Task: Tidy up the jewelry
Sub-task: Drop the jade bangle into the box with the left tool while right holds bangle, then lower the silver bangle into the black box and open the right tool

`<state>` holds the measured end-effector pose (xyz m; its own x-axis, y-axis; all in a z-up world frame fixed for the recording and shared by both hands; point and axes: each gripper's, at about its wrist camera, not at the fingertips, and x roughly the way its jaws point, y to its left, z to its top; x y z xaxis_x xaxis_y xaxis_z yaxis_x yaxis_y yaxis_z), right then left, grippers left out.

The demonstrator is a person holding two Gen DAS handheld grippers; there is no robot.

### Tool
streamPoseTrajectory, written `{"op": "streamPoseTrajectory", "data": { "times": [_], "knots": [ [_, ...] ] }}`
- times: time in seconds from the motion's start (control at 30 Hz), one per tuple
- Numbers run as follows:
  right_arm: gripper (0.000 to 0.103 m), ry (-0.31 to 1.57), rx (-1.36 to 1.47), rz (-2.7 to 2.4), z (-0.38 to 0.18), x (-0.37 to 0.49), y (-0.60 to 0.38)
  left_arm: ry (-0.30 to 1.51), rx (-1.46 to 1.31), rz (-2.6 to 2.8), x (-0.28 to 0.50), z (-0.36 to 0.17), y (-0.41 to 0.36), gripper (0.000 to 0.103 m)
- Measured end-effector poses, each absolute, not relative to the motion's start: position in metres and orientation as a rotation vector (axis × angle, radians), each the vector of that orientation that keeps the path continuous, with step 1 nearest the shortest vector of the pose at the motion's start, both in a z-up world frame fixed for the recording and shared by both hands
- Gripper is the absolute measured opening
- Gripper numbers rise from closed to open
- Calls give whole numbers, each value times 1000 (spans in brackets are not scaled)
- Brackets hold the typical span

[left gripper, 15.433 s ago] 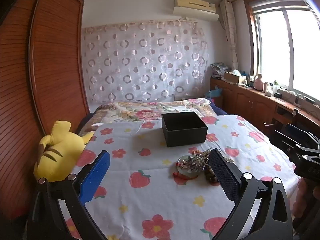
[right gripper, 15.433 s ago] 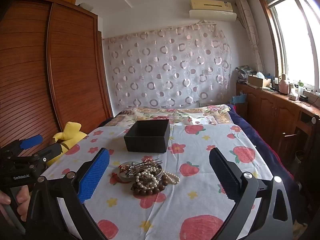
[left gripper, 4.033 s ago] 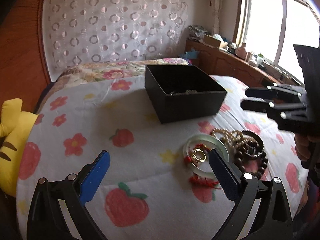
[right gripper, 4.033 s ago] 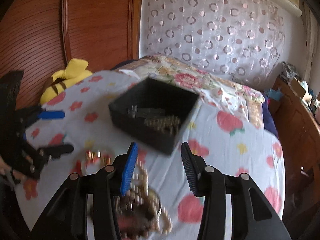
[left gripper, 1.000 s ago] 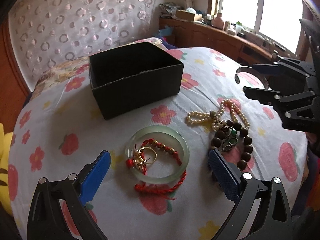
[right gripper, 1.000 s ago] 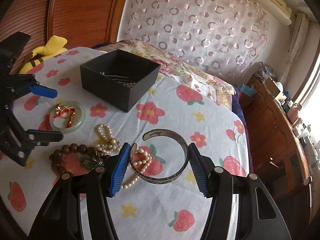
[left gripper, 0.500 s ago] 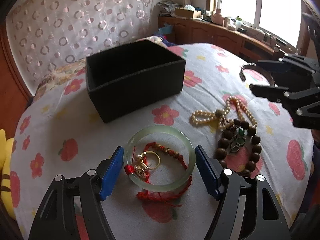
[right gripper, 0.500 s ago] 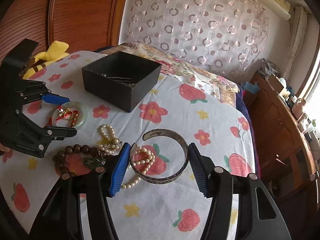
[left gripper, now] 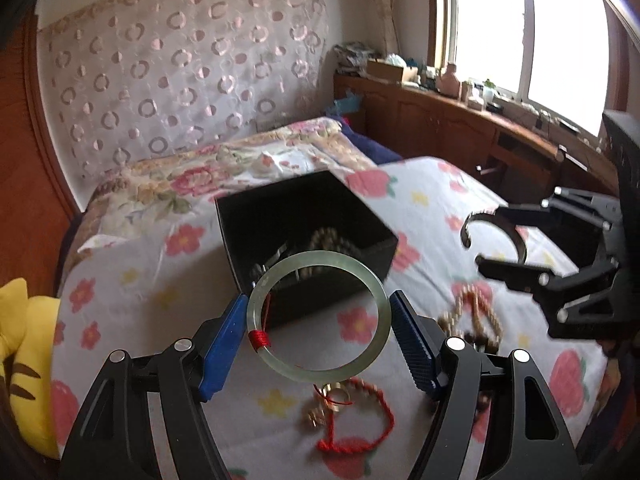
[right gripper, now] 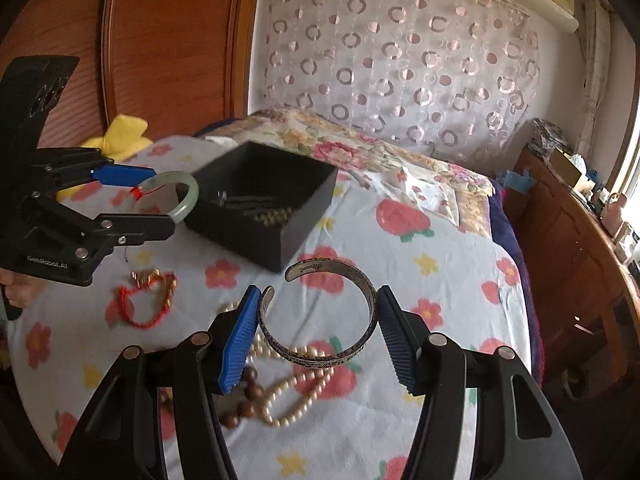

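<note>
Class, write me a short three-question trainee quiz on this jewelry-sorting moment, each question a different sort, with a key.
1. True or false: the left gripper holds the jade bangle.
2. What does the right gripper hold? A) pearl necklace B) silver cuff bracelet C) red cord bracelet
3. Fill in: both pieces are held above the bedspread, near the black ____.

Key: 1 true; 2 B; 3 box.
</note>
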<state>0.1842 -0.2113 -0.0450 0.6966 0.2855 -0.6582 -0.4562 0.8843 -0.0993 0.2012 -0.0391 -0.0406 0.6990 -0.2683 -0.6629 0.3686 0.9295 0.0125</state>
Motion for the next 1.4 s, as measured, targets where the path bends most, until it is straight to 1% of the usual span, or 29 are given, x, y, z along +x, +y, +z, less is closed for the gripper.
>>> {"op": "streamPoseTrajectory", "data": {
  "times": [0.2, 0.47, 0.83, 0.87, 0.93, 0.97, 1.17, 1.23, 1.3, 1.4],
  "knots": [
    [61, 671, -236, 430, -40, 191, -206, 721, 137, -326, 232, -33, -39, 69],
    [61, 662, -216, 433, -37, 195, -211, 774, 125, -294, 273, -42, -44, 69],
    [61, 685, -204, 424, -45, 206, -215, 804, 140, -292, 270, -59, -47, 69],
    [61, 687, -203, 424, -45, 207, -215, 799, 136, -297, 268, -57, -46, 70],
    [61, 687, -204, 426, -44, 210, -211, 781, 136, -286, 265, -54, -45, 76],
    [61, 687, -205, 426, -44, 212, -211, 776, 135, -286, 265, -52, -44, 77],
    [61, 679, -209, 438, -40, 222, -203, 736, 116, -274, 256, -38, -32, 77],
    [61, 675, -210, 448, -37, 229, -196, 720, 113, -261, 250, -34, -24, 79],
    [61, 667, -211, 462, -34, 239, -187, 705, 109, -248, 244, -32, -17, 83],
    [61, 664, -213, 484, -31, 254, -170, 692, 101, -231, 238, -30, -3, 86]
  ]
}}
